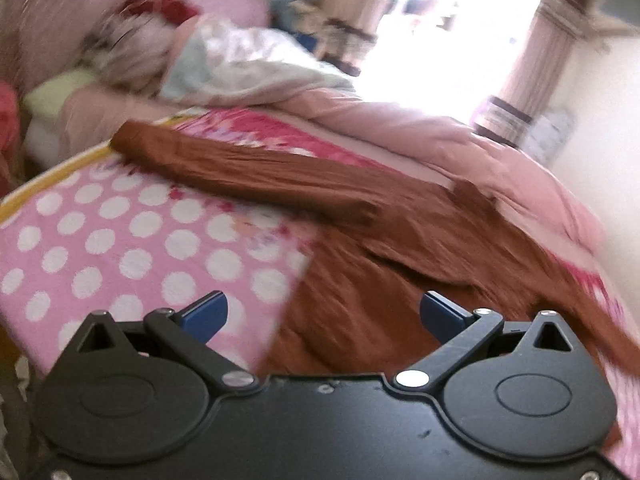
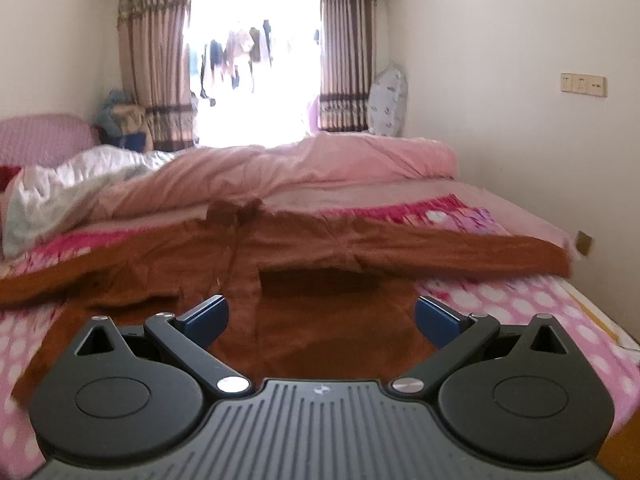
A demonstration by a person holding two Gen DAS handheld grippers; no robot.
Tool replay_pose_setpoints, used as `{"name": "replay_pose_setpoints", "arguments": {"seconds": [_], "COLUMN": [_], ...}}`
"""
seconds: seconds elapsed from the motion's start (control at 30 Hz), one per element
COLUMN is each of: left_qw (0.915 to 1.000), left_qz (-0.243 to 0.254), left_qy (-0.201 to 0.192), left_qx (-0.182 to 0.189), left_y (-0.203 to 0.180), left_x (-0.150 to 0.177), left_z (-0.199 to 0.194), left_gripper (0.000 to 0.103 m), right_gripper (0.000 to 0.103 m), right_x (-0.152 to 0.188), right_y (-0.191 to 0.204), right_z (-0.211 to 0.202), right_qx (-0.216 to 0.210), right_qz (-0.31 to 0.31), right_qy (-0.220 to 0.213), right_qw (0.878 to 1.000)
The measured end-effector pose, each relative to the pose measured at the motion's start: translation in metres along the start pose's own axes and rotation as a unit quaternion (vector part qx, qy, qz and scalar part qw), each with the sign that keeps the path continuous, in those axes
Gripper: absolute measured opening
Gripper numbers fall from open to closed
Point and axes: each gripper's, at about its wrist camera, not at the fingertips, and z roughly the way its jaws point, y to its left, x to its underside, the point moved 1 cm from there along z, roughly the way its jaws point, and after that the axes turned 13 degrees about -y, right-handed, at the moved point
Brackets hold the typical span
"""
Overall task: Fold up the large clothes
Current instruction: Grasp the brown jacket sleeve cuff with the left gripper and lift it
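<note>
A large brown long-sleeved garment [image 1: 380,248] lies spread flat on a pink polka-dot bedspread [image 1: 120,240]. One sleeve [image 1: 224,168] stretches out to the left in the blurred left wrist view. My left gripper [image 1: 323,312] hovers open above the garment's lower left edge, nothing between its blue-tipped fingers. In the right wrist view the same garment [image 2: 304,248] faces me with its collar [image 2: 236,210] at the far side and a sleeve [image 2: 480,252] reaching right. My right gripper [image 2: 322,316] stands open just above the garment's body, holding nothing.
A pink duvet [image 2: 340,164] and a white quilt [image 2: 72,184] are bunched at the bed's far side. A pink headboard [image 2: 44,136] stands at left. Curtains [image 2: 344,52] frame a bright window; a white wall [image 2: 520,128] runs along the right. A wooden bed edge [image 2: 616,452] shows at lower right.
</note>
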Motion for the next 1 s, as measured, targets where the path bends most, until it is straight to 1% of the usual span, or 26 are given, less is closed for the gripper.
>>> {"name": "replay_pose_setpoints", "arguments": {"seconds": [0.07, 0.2, 0.3, 0.43, 0.5, 0.53, 0.57, 0.6, 0.67, 0.73, 0.8, 0.93, 1.0], "left_qw": [0.9992, 0.9939, 0.9871, 0.9754, 0.9675, 0.9631, 0.9571, 0.9532, 0.9465, 0.9413, 0.9379, 0.934, 0.9344], "left_qz": [-0.03, -0.09, -0.135, -0.173, -0.208, -0.229, -0.251, -0.263, -0.273, -0.285, -0.291, -0.3, -0.297], "left_qy": [-0.013, -0.045, -0.06, -0.09, -0.087, -0.08, -0.076, -0.074, -0.076, -0.084, -0.096, -0.098, -0.097], "left_qx": [-0.022, -0.045, -0.063, -0.103, -0.114, -0.117, -0.122, -0.13, -0.155, -0.16, -0.163, -0.168, -0.171], "left_y": [0.023, 0.072, 0.107, 0.152, 0.174, 0.186, 0.197, 0.204, 0.216, 0.227, 0.231, 0.238, 0.237], "left_x": [-0.015, -0.048, -0.069, -0.091, -0.093, -0.093, -0.093, -0.091, -0.09, -0.091, -0.095, -0.098, -0.099], "left_z": [0.026, 0.074, 0.107, 0.152, 0.176, 0.186, 0.198, 0.207, 0.221, 0.23, 0.234, 0.239, 0.241], "left_gripper": [0.103, 0.103, 0.103, 0.101, 0.089, 0.086, 0.078, 0.076, 0.076, 0.071, 0.062, 0.045, 0.028], "right_gripper": [0.103, 0.103, 0.103, 0.103, 0.103, 0.103, 0.103, 0.103, 0.103, 0.103, 0.103, 0.103, 0.103], "right_x": [0.001, -0.002, -0.003, 0.001, 0.006, 0.008, 0.01, 0.013, 0.019, 0.025, 0.03, 0.038, 0.041], "right_y": [0.003, 0.018, 0.031, 0.047, 0.053, 0.055, 0.057, 0.059, 0.064, 0.067, 0.069, 0.07, 0.07], "right_z": [0.022, 0.078, 0.114, 0.152, 0.168, 0.175, 0.181, 0.187, 0.2, 0.212, 0.22, 0.235, 0.241], "right_qx": [-0.015, -0.027, -0.032, -0.032, -0.031, -0.03, -0.03, -0.031, -0.031, -0.029, -0.026, -0.023, -0.021], "right_qz": [0.012, 0.016, 0.006, -0.008, -0.007, -0.007, -0.007, -0.008, -0.013, -0.02, -0.022, -0.02, -0.021], "right_qy": [-0.01, 0.036, 0.048, 0.061, 0.071, 0.076, 0.081, 0.087, 0.098, 0.108, 0.116, 0.131, 0.136], "right_qw": [1.0, 0.999, 0.998, 0.998, 0.997, 0.997, 0.996, 0.996, 0.995, 0.994, 0.993, 0.991, 0.99]}}
